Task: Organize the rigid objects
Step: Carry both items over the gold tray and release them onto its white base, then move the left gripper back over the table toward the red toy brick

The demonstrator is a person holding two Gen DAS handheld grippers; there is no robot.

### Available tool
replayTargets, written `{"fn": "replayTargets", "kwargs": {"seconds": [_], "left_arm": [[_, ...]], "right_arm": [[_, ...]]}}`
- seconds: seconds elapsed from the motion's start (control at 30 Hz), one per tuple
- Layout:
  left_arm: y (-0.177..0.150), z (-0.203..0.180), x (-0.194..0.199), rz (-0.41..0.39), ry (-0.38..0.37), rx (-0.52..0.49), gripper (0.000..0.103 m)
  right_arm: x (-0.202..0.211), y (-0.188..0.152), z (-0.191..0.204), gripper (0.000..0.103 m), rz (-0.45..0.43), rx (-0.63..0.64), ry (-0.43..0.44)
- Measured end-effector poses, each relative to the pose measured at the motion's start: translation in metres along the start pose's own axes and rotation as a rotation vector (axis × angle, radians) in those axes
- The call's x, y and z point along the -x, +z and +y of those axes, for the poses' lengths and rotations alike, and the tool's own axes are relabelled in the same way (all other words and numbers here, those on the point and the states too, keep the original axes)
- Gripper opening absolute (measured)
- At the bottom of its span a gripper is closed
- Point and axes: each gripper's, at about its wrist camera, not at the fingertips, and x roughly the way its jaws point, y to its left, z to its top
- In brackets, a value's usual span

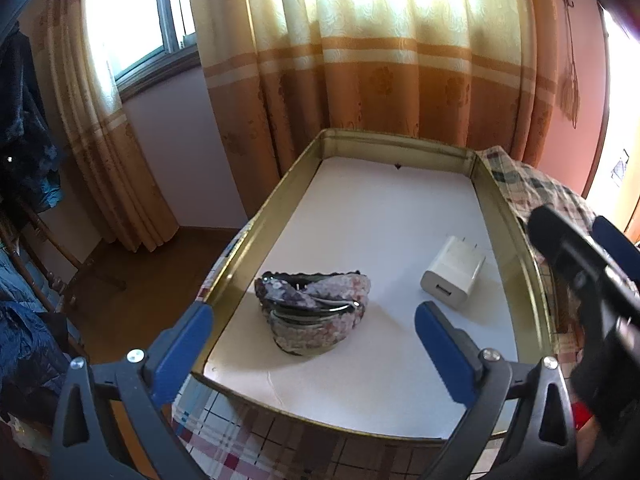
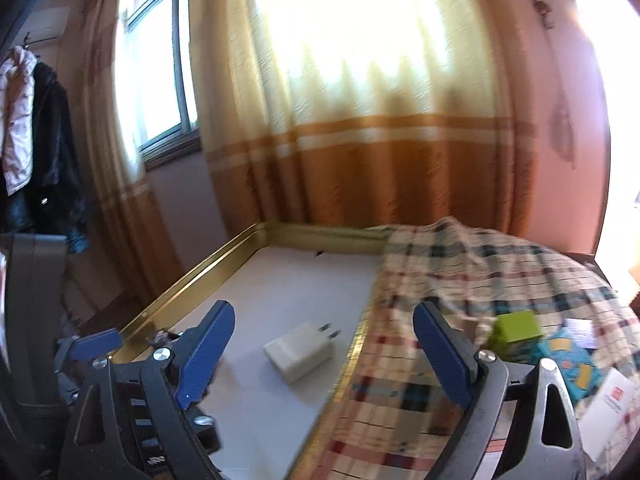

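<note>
A shallow gold tin (image 1: 256,220) with a white floor lies on a checked cloth. Inside it sit a coiled floral fabric hairband (image 1: 312,308) and a white USB charger (image 1: 454,278) with its prongs pointing away. My left gripper (image 1: 314,311) is open over the tin's near end, with the hairband just beyond its blue pads and untouched. My right gripper (image 2: 325,308) is open above the tin's right rim (image 2: 352,356). The charger (image 2: 300,350) lies below and between its fingers, clear of both pads. The right gripper's black body (image 1: 580,264) shows at the right of the left wrist view.
The checked cloth (image 2: 460,264) bunches up over the tin's far right corner. On it to the right lie a green box (image 2: 518,330), a blue packet (image 2: 572,360) and a white card (image 2: 608,404). Curtains (image 1: 360,60) hang behind; coats (image 2: 36,140) hang at left.
</note>
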Motion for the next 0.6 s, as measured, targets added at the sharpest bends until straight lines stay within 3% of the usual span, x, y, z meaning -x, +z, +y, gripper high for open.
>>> {"fn": "replayTargets", "kwargs": {"seconds": [0.3,0.6], "left_arm": [[-0.009,-0.012,0.013,-0.06,0.038,-0.018,0.102],[-0.013,-0.016,0.028,-0.099,0.026,-0.011,0.102]], "right_arm": [[0.033,-0.003,-0.005,0.093,-0.126,0.09,-0.206],[0.071,-0.003,-0.027,0.093,-0.303,0.055,-0.36]]}}
